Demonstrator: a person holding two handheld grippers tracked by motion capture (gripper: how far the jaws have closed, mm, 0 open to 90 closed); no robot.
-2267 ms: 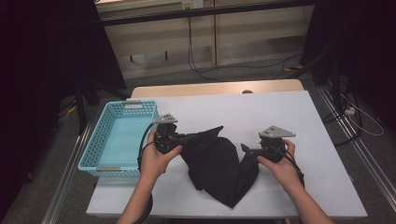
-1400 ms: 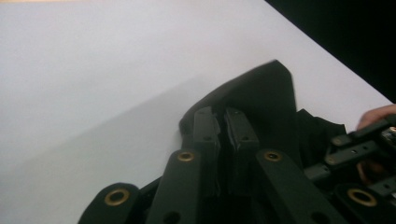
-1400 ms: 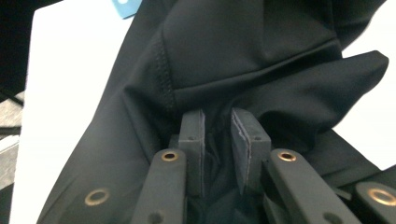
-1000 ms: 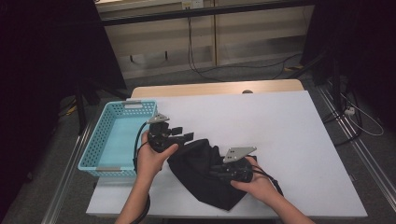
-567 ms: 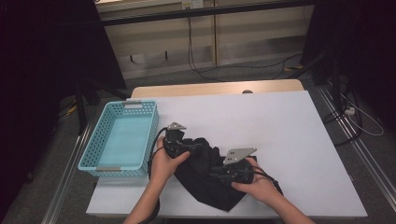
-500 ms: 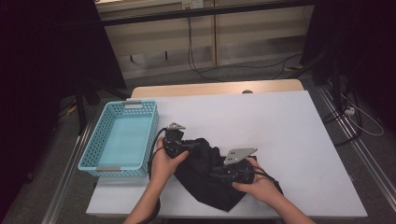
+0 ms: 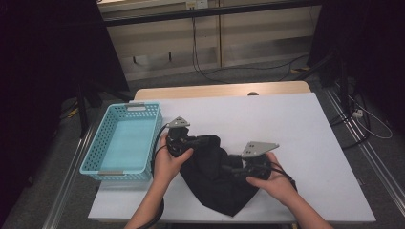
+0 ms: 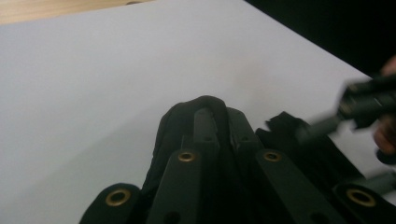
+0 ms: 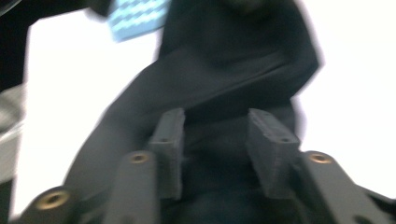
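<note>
The left gripper has just closed on a fold of the black cloth; the right gripper, jaws just parted, should regrip the edge squarely near the tabletop's front edge.

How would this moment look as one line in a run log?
left gripper: just closed, shut on black cloth | right gripper: jaws just opening, cloth between, unpinched | blue basket: empty
</note>
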